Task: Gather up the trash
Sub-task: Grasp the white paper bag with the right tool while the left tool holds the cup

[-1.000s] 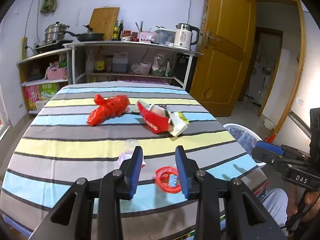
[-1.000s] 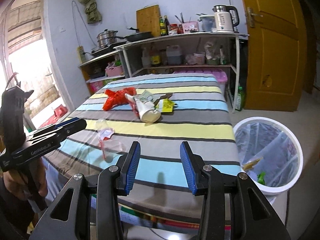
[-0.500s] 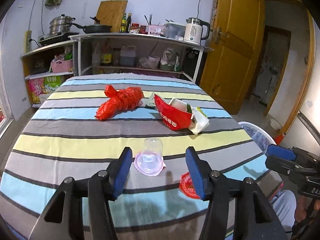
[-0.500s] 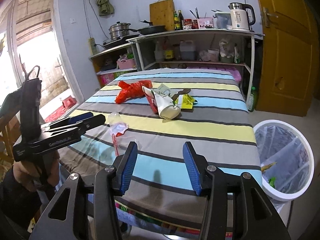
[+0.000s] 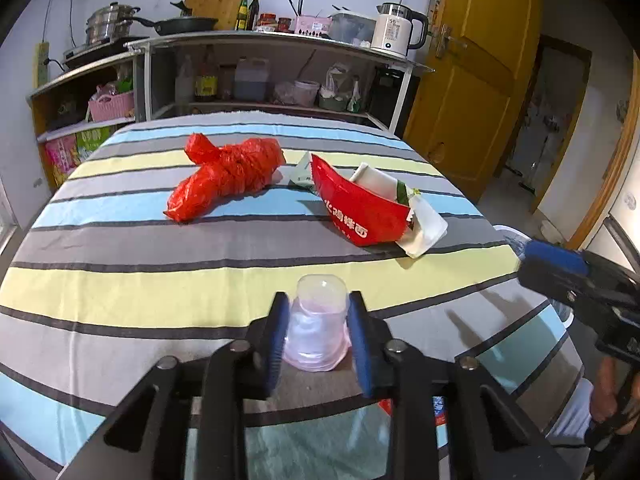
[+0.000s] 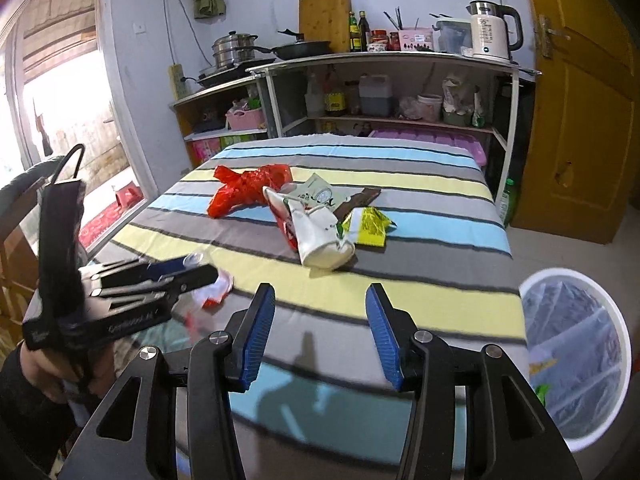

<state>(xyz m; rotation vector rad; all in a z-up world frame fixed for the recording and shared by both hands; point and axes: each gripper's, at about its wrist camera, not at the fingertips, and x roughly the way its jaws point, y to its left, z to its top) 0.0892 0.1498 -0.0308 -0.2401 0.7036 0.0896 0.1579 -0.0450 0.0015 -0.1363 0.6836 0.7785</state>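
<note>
Trash sits spread over the striped table (image 5: 120,288), w/ a white bin (image 6: 576,360) on the floor off its right side, lined and already holding a few scraps, prob. where it all ends up. Biggest pieces lie mid-table: a knotted red plastic bag (image 5: 228,176), and just beside it a red noodle packet (image 5: 360,212) w/ white wrappers stuffed in it. A yellow sachet (image 6: 370,224) lies next to that pile. Nearest the table's front edge is a clear plastic cup (image 5: 320,320), upside down, wider rim on the cloth. Left gripper (image 5: 318,334) has just been closing and its blue pads now sit against both sides of the cup; walls look slightly squeezed, so I'd call it gripped, low down where the cup is widest. Right gripper (image 6: 320,336) hangs over the front edge w/ jaws apart and nothing between them, free for the next piece.
</note>
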